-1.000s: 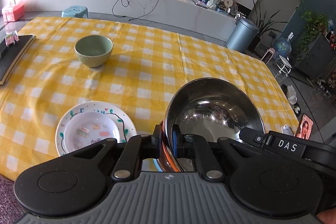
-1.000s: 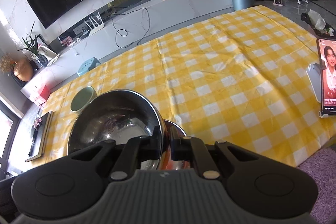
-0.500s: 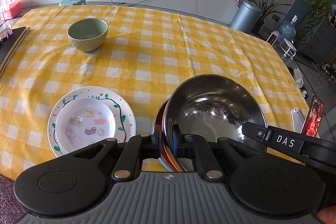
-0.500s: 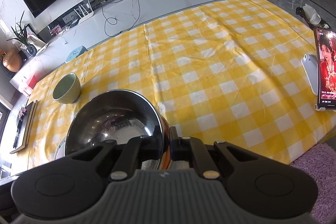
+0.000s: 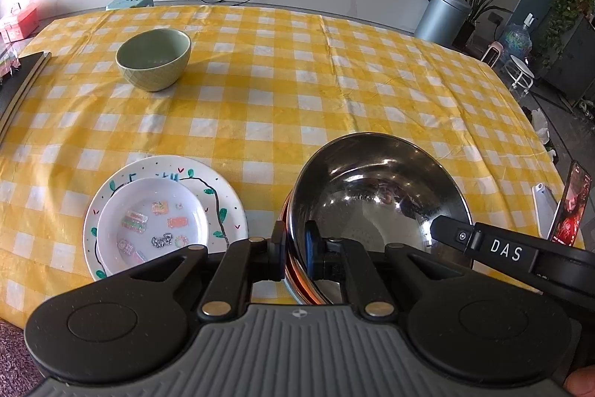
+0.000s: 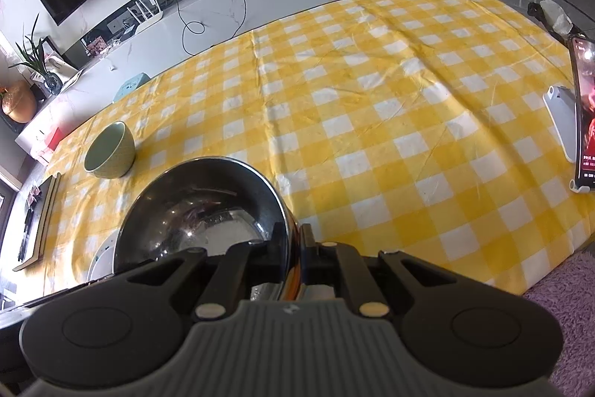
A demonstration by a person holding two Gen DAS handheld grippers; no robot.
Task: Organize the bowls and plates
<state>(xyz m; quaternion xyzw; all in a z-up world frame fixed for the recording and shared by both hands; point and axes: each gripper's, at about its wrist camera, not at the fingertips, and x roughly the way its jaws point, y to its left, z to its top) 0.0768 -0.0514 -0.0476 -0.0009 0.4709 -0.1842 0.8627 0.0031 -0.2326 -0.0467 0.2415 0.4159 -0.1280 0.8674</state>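
Note:
A large steel bowl [image 5: 375,203] hangs low over the yellow checked tablecloth [image 5: 297,80], gripped on both sides. My left gripper [image 5: 295,248] is shut on its near left rim. My right gripper [image 6: 295,248] is shut on the opposite rim of the steel bowl [image 6: 200,211]; one of its fingers [image 5: 452,234] shows in the left wrist view. To the bowl's left lies a painted white plate [image 5: 223,196] with a smaller sticker-patterned plate [image 5: 152,226] stacked on it. A green bowl [image 5: 154,62] stands alone at the far left, also seen as the green bowl [image 6: 109,151] in the right wrist view.
A phone [image 6: 585,114] stands lit on a white stand [image 6: 561,121] at the table's right edge. A dark book or tray [image 5: 15,88] lies at the left edge. Beyond the table are a white counter, a grey bin [image 5: 442,13] and a stool.
Both grippers have sunk toward the table with the steel bowl still held between them. The plates and the green bowl have not moved.

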